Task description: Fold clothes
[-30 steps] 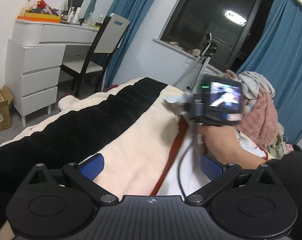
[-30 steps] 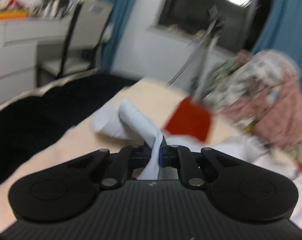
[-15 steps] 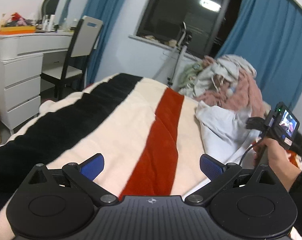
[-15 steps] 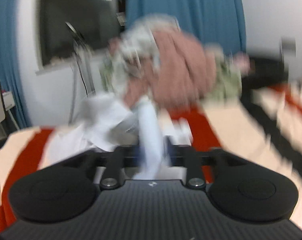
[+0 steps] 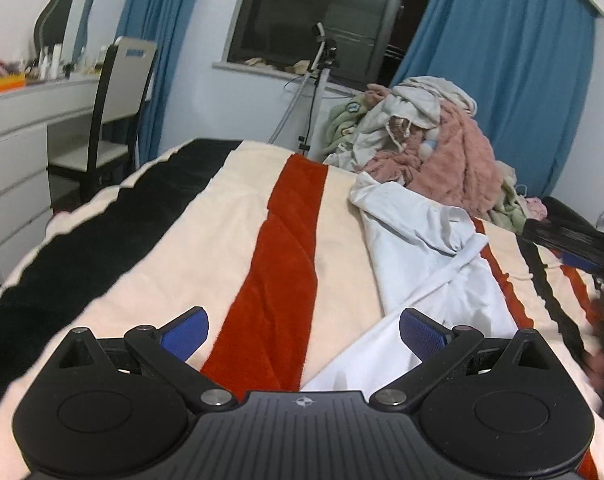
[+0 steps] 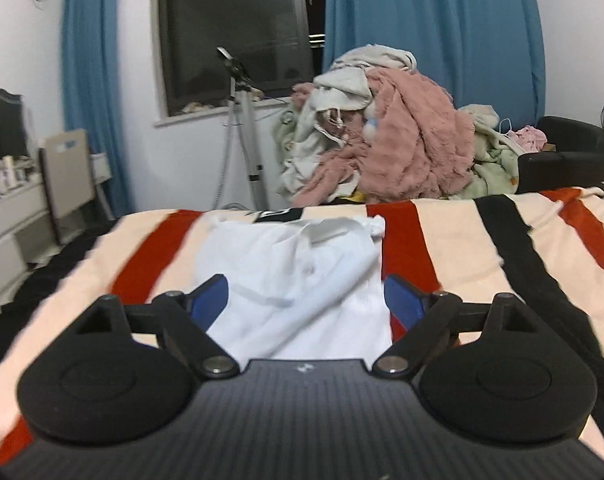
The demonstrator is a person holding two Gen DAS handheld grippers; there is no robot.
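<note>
From the left wrist, the left gripper (image 5: 303, 330) stands wide and holds nothing; the white garment (image 5: 429, 256) lies rumpled on the striped blanket (image 5: 238, 236), ahead and to its right, reaching under its right finger. From the right wrist, the right gripper (image 6: 305, 296) is spreading wide, the white garment (image 6: 302, 272) lying loose just ahead between its fingers, the clothes pile (image 6: 389, 136) beyond.

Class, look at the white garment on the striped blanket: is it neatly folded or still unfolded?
Unfolded. The white garment lies loose and rumpled on the striped blanket, with uneven creases and a bunched far edge; no tidy folded edges show.
</note>
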